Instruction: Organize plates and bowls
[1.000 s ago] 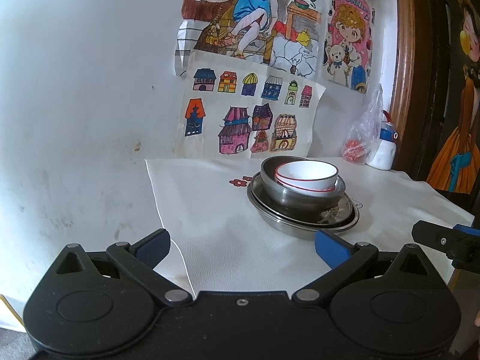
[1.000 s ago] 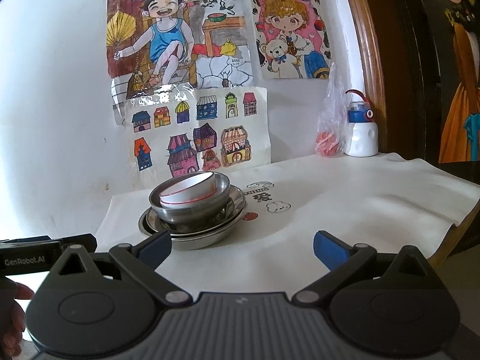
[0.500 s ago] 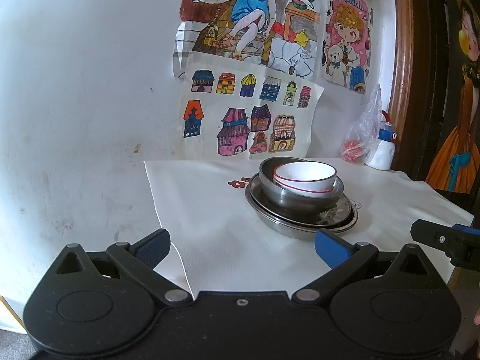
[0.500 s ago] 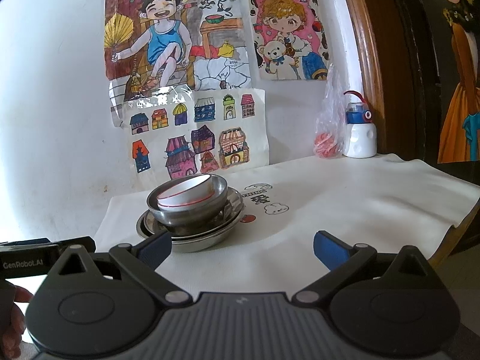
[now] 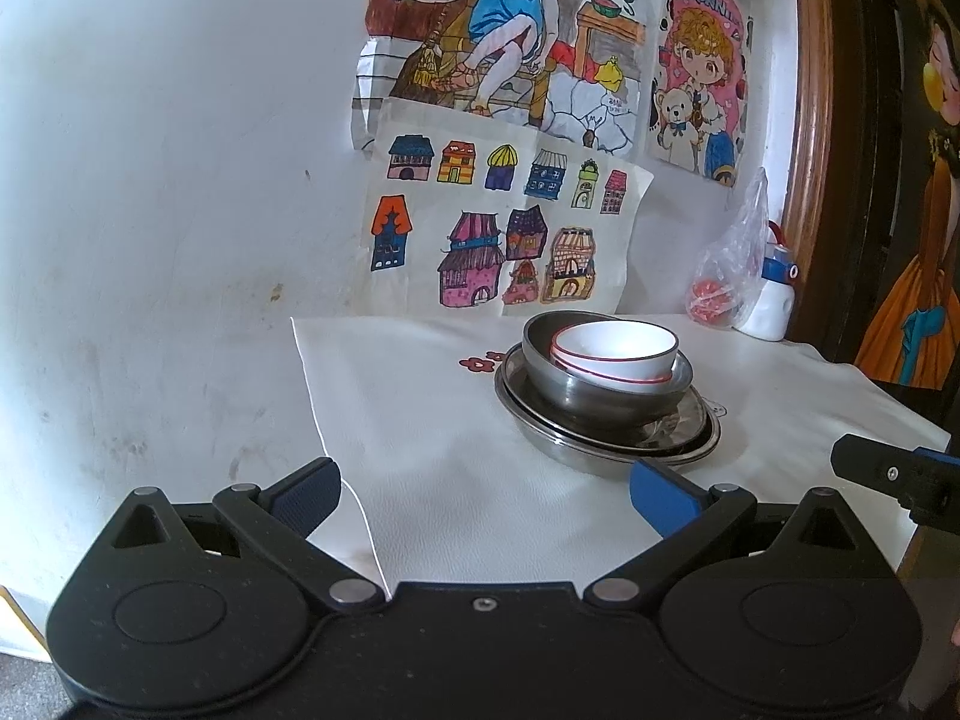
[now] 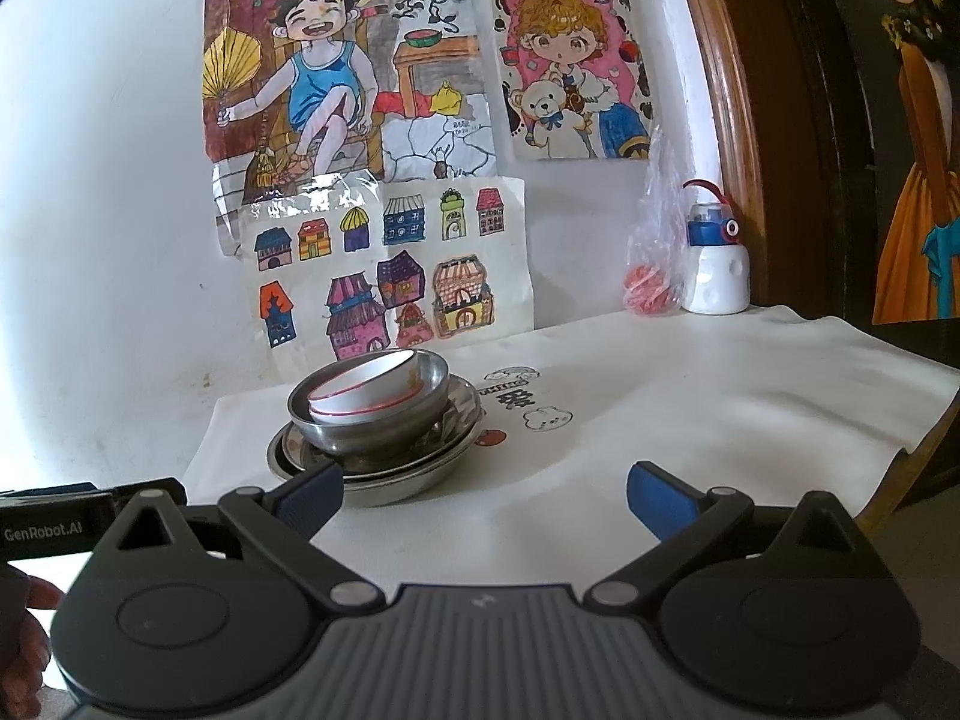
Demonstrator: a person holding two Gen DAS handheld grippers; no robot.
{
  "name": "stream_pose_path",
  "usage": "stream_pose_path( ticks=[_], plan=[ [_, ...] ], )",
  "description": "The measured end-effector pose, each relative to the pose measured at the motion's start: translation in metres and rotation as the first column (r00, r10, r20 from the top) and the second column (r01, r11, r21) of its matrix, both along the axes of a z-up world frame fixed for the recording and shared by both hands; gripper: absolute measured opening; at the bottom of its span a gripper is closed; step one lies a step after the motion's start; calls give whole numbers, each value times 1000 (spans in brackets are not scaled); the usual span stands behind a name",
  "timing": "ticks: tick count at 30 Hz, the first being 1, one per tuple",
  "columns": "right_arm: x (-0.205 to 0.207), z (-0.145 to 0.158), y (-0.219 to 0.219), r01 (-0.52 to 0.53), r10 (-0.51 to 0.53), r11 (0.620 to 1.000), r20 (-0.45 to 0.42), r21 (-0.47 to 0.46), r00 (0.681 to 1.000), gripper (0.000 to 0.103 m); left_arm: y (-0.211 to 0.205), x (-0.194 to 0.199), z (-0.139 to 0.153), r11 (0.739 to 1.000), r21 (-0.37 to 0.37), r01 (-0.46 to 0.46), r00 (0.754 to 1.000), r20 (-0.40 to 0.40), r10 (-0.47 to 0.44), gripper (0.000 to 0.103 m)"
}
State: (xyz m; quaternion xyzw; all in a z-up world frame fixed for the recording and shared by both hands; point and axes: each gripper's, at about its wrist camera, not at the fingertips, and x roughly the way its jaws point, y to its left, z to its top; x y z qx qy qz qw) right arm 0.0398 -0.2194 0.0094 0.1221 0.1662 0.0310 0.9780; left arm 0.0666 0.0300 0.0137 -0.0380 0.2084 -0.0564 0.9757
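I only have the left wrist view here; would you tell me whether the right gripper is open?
Observer: Yes, the right gripper is open and holds nothing.
Operator: Where is the stack relative to it?
Observer: The steel plates appear just beyond its left finger, off centre.
Operator: Is the white bowl level?
Observer: In the right wrist view, the white bowl leans inside the steel bowl, its rim higher on the right.
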Motion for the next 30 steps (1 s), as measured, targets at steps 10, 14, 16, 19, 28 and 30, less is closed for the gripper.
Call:
stream_pose_path(
  ticks=[10, 14, 16, 19, 28, 30],
  plan=[
    [0, -1, 0, -3, 3, 1000, 0, 0, 1000, 103, -1, 1, -2, 1000, 0, 5, 1000, -7, -5, 102],
    [0, 0, 1, -5, 5, 1000, -2, 1, 1000, 103, -1, 1, -1, 1000, -2, 7, 1000, -8, -7, 102],
    [0, 0, 1, -7, 7, 1000, -4, 1, 1000, 103, -1, 2, -2, 1000, -1, 12, 1000, -10, -12, 102],
    [1, 0, 2, -7, 7, 1000, -5, 1, 1000, 103, -3, 1, -4, 1000, 4, 14, 1000, -8, -14, 102],
    [1, -1, 3, -8, 8, 1000, -10, -1, 1000, 103, -5, 4, -4, 1000, 24, 16, 999, -28, -16, 102],
    [1, -1, 3, -8, 8, 1000, -11, 1, 1000, 103, -4, 3, -3, 1000, 18, 13, 1000, -26, -12, 102]
  ],
)
